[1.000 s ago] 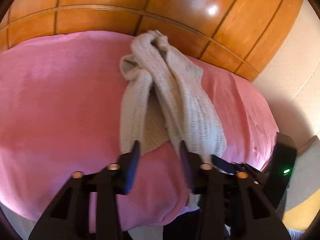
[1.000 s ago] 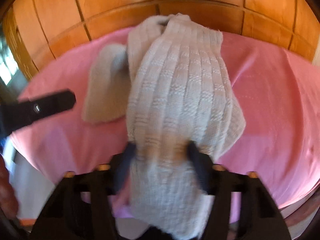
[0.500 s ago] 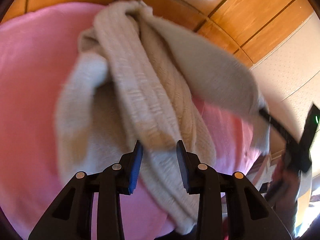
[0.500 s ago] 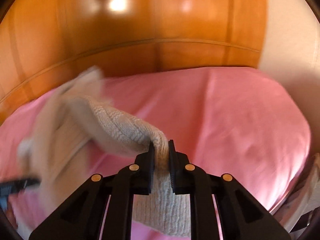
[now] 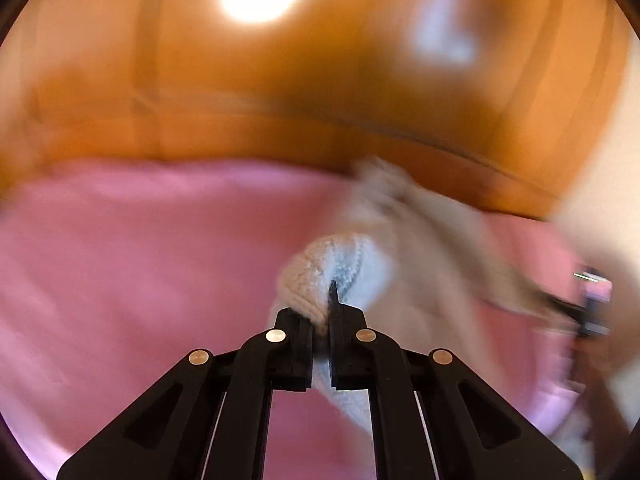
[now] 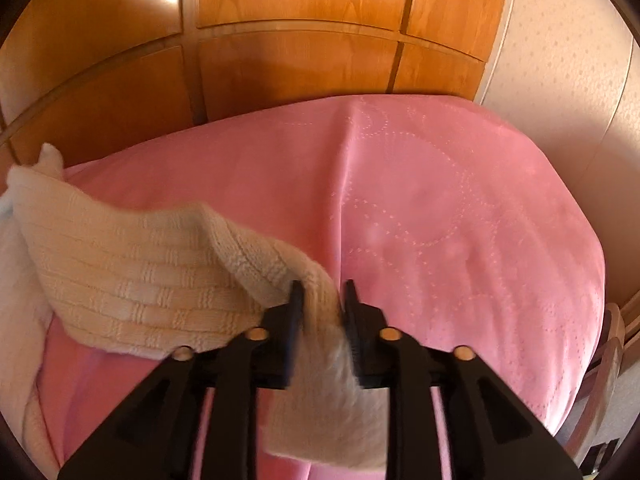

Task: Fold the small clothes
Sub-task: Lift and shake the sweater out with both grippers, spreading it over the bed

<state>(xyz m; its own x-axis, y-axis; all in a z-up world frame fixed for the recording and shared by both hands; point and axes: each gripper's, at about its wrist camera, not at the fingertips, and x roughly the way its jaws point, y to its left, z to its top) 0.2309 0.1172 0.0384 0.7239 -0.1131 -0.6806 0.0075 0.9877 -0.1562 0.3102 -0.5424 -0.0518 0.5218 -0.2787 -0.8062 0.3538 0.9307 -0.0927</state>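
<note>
A cream knitted garment (image 5: 320, 272) lies stretched across the pink bedspread (image 5: 140, 260). My left gripper (image 5: 320, 314) is shut on a bunched fold of it, and the view is blurred by motion. In the right wrist view the garment (image 6: 140, 280) runs from the far left to my right gripper (image 6: 322, 296). The right jaws are opening, and the garment's end still hangs loosely between the fingers (image 6: 295, 304). The other gripper shows as a dark blur (image 5: 588, 308) at the right edge of the left wrist view.
Glossy wooden panels (image 6: 300, 60) rise behind the bed. A pale wall (image 6: 560, 80) stands to the right. The bedspread (image 6: 440, 220) is bare on its right half and drops off at its right edge, where a chair back (image 6: 612, 340) stands.
My left gripper closed on a fold of the garment and swung away with it. My right gripper carried the garment's end to the right, and its jaws, tightly pinched half a second ago, have parted.
</note>
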